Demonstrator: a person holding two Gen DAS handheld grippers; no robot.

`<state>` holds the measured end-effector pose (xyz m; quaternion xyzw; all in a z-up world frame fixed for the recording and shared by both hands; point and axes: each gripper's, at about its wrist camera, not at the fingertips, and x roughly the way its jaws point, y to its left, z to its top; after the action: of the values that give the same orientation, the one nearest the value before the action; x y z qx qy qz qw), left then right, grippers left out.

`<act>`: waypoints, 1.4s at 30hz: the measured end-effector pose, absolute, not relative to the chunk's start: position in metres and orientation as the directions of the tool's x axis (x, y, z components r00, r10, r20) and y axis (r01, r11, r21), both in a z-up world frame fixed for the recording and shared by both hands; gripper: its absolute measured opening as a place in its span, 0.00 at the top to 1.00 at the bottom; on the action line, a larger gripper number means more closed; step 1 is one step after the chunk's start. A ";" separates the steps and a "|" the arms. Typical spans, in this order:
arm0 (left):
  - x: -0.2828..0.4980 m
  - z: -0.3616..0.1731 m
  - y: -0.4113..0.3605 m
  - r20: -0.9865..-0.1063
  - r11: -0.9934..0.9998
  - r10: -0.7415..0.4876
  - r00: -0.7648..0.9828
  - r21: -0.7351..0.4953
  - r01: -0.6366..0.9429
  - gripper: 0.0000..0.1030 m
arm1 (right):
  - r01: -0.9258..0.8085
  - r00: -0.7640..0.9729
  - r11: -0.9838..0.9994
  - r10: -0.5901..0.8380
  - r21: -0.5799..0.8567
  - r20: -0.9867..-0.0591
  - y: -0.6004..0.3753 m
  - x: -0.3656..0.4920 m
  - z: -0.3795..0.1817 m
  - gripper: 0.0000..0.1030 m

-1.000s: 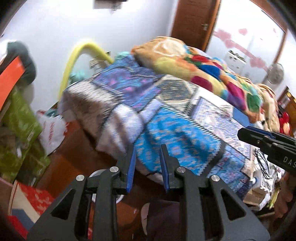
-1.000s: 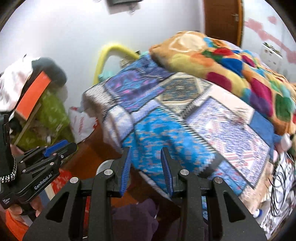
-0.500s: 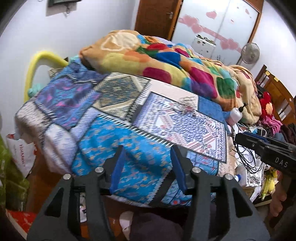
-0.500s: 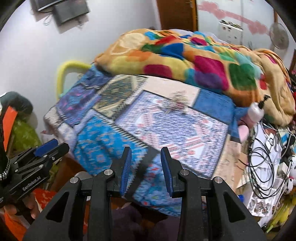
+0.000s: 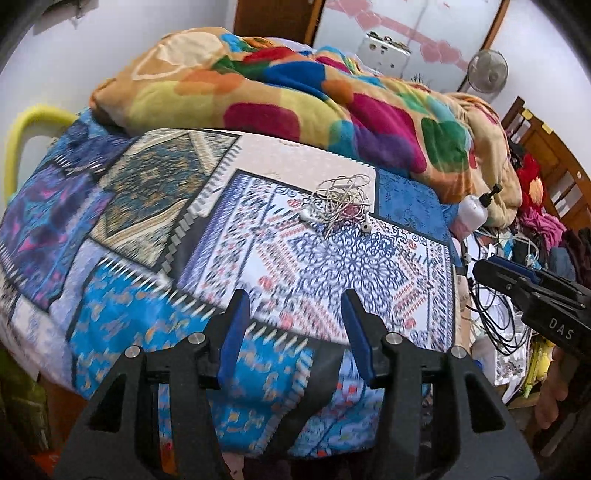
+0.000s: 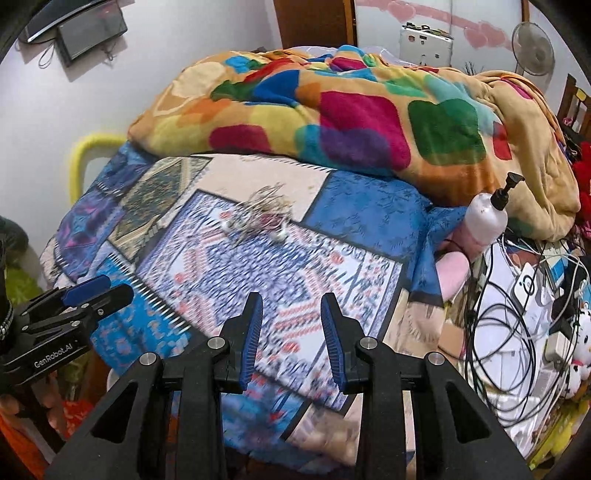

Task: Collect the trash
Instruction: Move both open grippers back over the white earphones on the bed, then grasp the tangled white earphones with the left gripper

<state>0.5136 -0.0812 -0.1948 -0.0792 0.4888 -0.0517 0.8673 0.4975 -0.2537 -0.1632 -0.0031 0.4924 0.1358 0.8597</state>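
Left wrist view, from left to right: a yellow curved tube (image 5: 22,125) stands against the white wall, then the bed's patchwork sheet (image 5: 147,206) spreads wide and flat, its near edge hanging down just under the left gripper (image 5: 293,325). That gripper's blue-padded jaws have just been opening; they stand apart with nothing between them. Ahead of them the sheet lies bare up to a tangle of white earphone wire (image 5: 341,203), which sits loose on the blue-and-white patterned panel, well short of the blanket. A thick, soft blanket (image 5: 295,103) in bright blobs of colour is heaped along the far side. At the right edge of the bed a white pump bottle (image 5: 472,212) leans, and beyond it cables and clothes crowd the space. The right gripper (image 5: 517,284) enters from the right there, seen side-on.

Right wrist view: a dark screen (image 6: 90,35) on the wall appears upper left, out of the other camera's sight. The left gripper (image 6: 81,295) shows at the left edge. The right gripper (image 6: 291,332) hangs over the sheet's (image 6: 369,210) near corner, jaws a narrow gap apart and empty. The wire tangle (image 6: 260,219) is blurred here. Black and white cables (image 6: 509,332) pile thickly at right.
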 end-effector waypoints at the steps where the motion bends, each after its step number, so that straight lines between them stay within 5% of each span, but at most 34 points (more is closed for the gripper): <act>1: 0.522 -0.199 -0.084 -0.843 0.983 -0.168 0.511 -0.183 0.020 0.51 | -0.235 0.479 0.964 0.230 0.128 -0.847 -0.255 0.502 -0.166 0.71; 20: 0.662 -0.266 -0.133 -0.862 0.981 -0.189 0.471 -0.149 0.121 0.51 | -0.209 0.450 0.965 0.240 0.160 -0.860 -0.272 0.560 -0.219 0.71; 22: 0.667 -0.268 -0.128 -0.857 0.972 -0.234 0.459 -0.206 0.112 0.63 | -0.204 0.448 0.964 0.245 0.168 -0.860 -0.273 0.560 -0.220 0.71; 24: 0.670 -0.271 -0.124 -0.851 0.958 -0.285 0.442 -0.268 0.103 0.99 | -0.203 0.446 0.964 0.247 0.172 -0.860 -0.274 0.560 -0.220 0.71; 42: 0.578 -0.192 -0.083 -0.745 0.907 -0.407 0.529 -0.397 0.139 0.99 | -0.265 0.429 0.944 0.297 0.196 -0.853 -0.252 0.536 -0.195 0.71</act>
<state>0.5775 -0.0826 -0.1918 -0.1460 0.4588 -0.1581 0.8621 0.5357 -0.2525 -0.1949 0.0159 0.5078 0.1661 0.8452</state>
